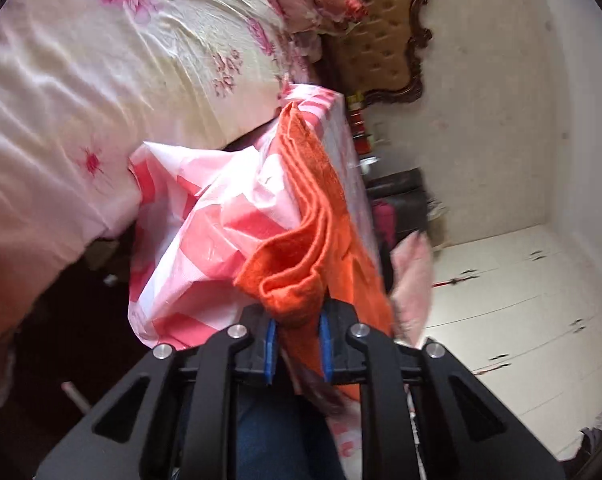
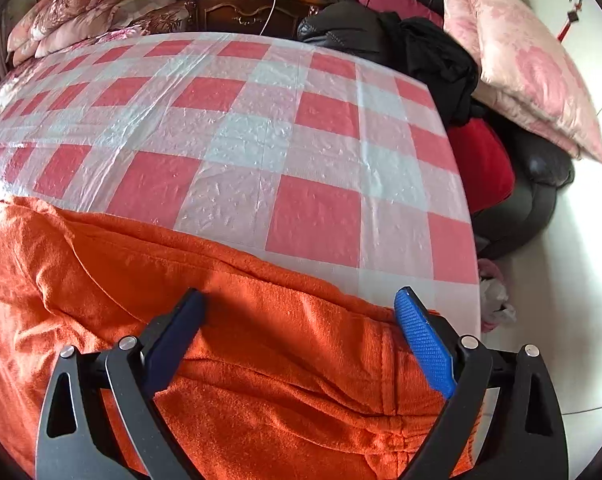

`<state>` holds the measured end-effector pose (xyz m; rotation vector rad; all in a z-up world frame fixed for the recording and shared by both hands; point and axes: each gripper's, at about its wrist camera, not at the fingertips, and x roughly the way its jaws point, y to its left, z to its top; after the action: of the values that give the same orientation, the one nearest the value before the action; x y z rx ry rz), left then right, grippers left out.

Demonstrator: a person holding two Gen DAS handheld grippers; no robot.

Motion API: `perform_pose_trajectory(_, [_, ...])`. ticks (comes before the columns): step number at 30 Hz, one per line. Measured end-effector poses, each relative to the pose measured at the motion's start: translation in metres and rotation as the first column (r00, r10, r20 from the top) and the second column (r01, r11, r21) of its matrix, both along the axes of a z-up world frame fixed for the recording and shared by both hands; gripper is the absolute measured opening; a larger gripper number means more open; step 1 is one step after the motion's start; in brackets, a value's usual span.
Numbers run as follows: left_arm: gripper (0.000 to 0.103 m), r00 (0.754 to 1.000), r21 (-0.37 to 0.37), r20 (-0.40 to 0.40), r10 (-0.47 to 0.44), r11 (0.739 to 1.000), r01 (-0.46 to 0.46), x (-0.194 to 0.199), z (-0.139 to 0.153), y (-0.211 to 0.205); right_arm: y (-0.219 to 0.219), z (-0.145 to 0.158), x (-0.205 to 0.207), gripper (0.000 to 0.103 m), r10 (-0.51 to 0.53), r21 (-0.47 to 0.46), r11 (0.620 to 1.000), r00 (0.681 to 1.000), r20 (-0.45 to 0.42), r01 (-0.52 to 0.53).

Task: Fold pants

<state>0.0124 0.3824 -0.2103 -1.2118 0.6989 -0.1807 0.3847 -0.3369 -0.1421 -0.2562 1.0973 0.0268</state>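
Pants [image 2: 261, 360], orange, no legible label: left claw [image 1: 297, 344] pinching fabric, right claw [image 2: 301, 300] wide.

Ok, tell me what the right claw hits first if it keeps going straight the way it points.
Most likely the orange pants: the right claw is open, angled down over them, with the checkered table cover beyond. Depth is unclear.
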Motion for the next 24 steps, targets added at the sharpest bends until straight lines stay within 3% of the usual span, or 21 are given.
perform_pose_trajectory(3, [0.016, 0.994, 0.119, -0.110, -0.012, 0.993, 0.025, 0.015, 0.028, -0.005, 0.005, 0.001, -0.002, 0.091, 0.013, -0.044, 0.999, 1.000, 0.017, -0.013])
perform_pose_trajectory(4, [0.016, 0.987, 0.171, -0.162, -0.014, 0.984, 0.042, 0.021, 0.038, -0.008, 0.008, 0.002, -0.003, 0.091, 0.022, -0.068, 0.997, 0.999, 0.027, -0.020])
perform_pose_trajectory(8, [0.013, 0.969, 0.323, -0.246, 0.017, 0.944, 0.066, 0.024, 0.071, -0.017, 0.014, 0.002, -0.009, 0.091, 0.036, -0.136, 0.990, 0.997, 0.061, -0.028])
perform_pose_trajectory(11, [0.012, 0.961, 0.366, -0.271, 0.053, 0.929, 0.052, 0.020, 0.084, -0.015, 0.016, 0.002, -0.012, 0.091, 0.036, -0.159, 0.987, 0.996, 0.081, -0.023])
perform_pose_trajectory(14, [0.011, 0.976, 0.378, -0.216, 0.028, 0.924, 0.057, 0.035, 0.091, -0.013, 0.017, 0.002, -0.012, 0.091, 0.035, -0.165, 0.986, 0.995, 0.091, -0.019])
perform_pose_trajectory(18, [0.010, 0.969, 0.330, -0.246, 0.033, 0.943, 0.052, 0.044, 0.081, -0.008, 0.014, 0.002, -0.013, 0.091, 0.032, -0.161, 0.987, 0.995, 0.089, -0.018])
perform_pose_trajectory(24, [0.010, 0.969, 0.345, -0.245, 0.003, 0.935, 0.084, 0.068, 0.080, -0.016, -0.001, 0.003, -0.019, 0.091, 0.005, -0.224, 0.974, 0.993, 0.117, 0.021])
